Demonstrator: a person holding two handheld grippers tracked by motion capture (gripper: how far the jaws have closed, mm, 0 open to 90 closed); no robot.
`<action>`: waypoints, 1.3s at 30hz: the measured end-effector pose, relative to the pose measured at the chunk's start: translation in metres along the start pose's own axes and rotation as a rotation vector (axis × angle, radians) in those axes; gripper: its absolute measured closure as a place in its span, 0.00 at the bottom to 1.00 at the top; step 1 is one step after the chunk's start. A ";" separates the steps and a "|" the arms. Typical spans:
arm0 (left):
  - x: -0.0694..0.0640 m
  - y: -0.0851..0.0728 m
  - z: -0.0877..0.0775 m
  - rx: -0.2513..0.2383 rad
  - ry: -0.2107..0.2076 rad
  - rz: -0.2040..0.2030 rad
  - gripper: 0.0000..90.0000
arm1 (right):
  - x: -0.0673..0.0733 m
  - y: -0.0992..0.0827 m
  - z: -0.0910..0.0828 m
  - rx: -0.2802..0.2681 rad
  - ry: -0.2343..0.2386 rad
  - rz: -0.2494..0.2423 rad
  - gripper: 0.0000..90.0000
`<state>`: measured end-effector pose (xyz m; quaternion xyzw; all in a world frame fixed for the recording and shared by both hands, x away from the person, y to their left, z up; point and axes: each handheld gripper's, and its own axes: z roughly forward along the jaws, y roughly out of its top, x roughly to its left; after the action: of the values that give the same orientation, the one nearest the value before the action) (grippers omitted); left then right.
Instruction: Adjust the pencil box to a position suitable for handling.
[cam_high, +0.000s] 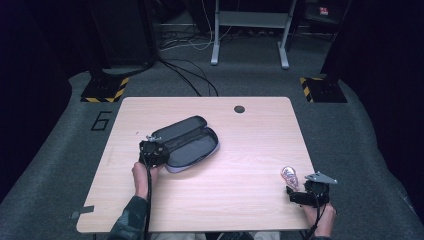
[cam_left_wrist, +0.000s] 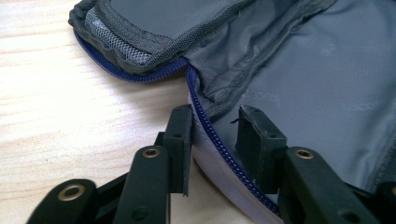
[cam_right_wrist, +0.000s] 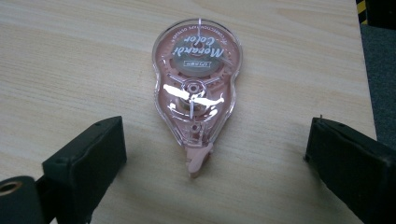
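Left gripper (cam_left_wrist: 212, 128) straddles pencil case (cam_high: 192, 145) rim, unclamped; right gripper (cam_right_wrist: 215, 154) wide apart — wooden table (cam_high: 250, 150), grey carpet (cam_high: 350, 125).

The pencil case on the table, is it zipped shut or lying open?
Open. The pencil case lies spread flat with its lid folded back, and the left gripper view shows the grey lining exposed and the blue zipper undone along its edge.

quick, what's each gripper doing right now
left gripper: jaws astride the pencil case rim, a gap on the inner side, not gripping yet.
right gripper: open, correction tape lying between the jaws, untouched.
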<state>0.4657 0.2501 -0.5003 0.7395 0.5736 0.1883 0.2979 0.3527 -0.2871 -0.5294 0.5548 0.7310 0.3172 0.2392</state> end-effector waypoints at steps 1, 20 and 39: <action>0.000 0.000 0.000 -0.003 0.002 0.001 0.77 | 0.000 0.000 0.000 0.001 -0.004 0.000 0.05; -0.008 0.005 0.009 -0.042 -0.020 0.048 0.95 | 0.000 0.000 0.000 0.003 -0.002 0.000 0.06; -0.024 0.014 0.022 -0.065 -0.145 0.130 0.96 | 0.000 0.000 0.000 0.000 -0.002 0.000 0.06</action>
<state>0.4832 0.2199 -0.5066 0.7767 0.4950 0.1719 0.3495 0.3524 -0.2869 -0.5294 0.5550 0.7309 0.3167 0.2399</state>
